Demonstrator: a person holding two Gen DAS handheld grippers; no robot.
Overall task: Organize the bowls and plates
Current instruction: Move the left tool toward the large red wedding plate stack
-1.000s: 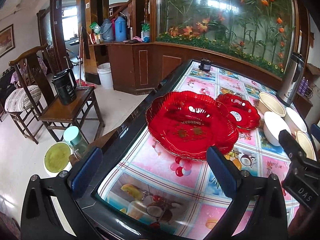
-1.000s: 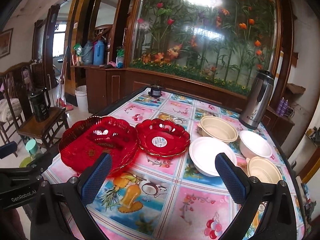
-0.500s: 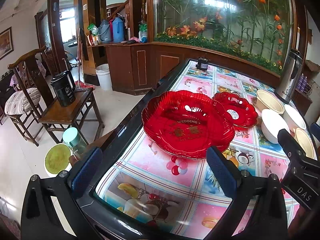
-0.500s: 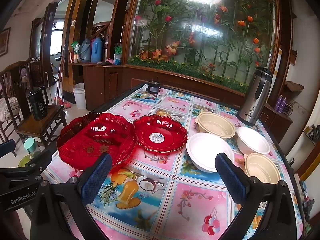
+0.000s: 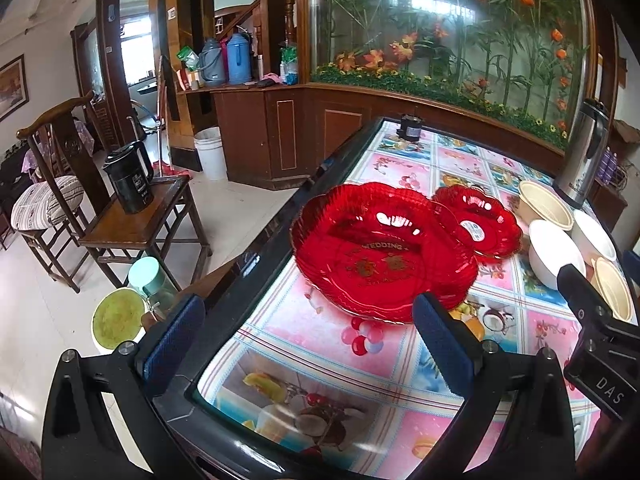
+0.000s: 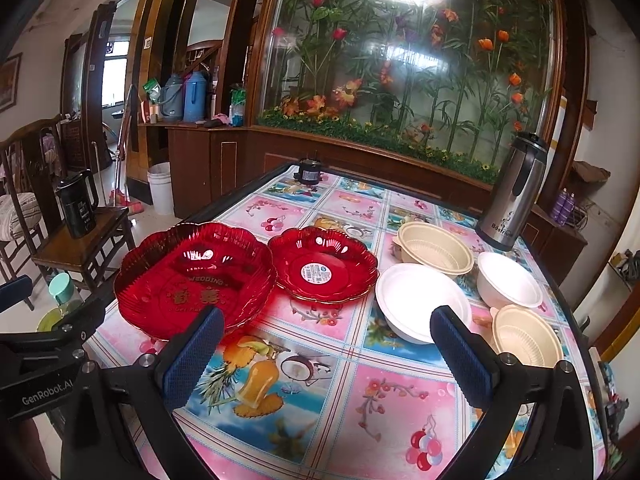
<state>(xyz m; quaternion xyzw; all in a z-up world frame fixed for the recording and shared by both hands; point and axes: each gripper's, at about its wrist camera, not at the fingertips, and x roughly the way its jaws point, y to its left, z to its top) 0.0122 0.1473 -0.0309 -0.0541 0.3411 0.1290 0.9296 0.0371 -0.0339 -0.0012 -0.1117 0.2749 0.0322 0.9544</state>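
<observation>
A large red scalloped plate (image 6: 196,276) (image 5: 380,248) sits at the table's left side, with a smaller red plate (image 6: 324,270) (image 5: 478,220) touching its right edge. To their right stand two white bowls (image 6: 418,300) (image 6: 508,280) and two beige bowls (image 6: 438,248) (image 6: 524,336). My left gripper (image 5: 308,344) is open and empty, above the table's near left corner. My right gripper (image 6: 324,356) is open and empty, above the table's near edge in front of the plates.
A steel thermos jug (image 6: 514,192) stands at the back right and a small black jar (image 6: 308,172) at the far edge. Left of the table (image 6: 352,392) are a wooden chair with a black kettle (image 5: 130,180), a mint cup (image 5: 150,280) and a white bin (image 5: 210,152).
Both grippers have drawn back and up a little, so the plates and bowls look slightly farther away. Nothing on the table has moved.
</observation>
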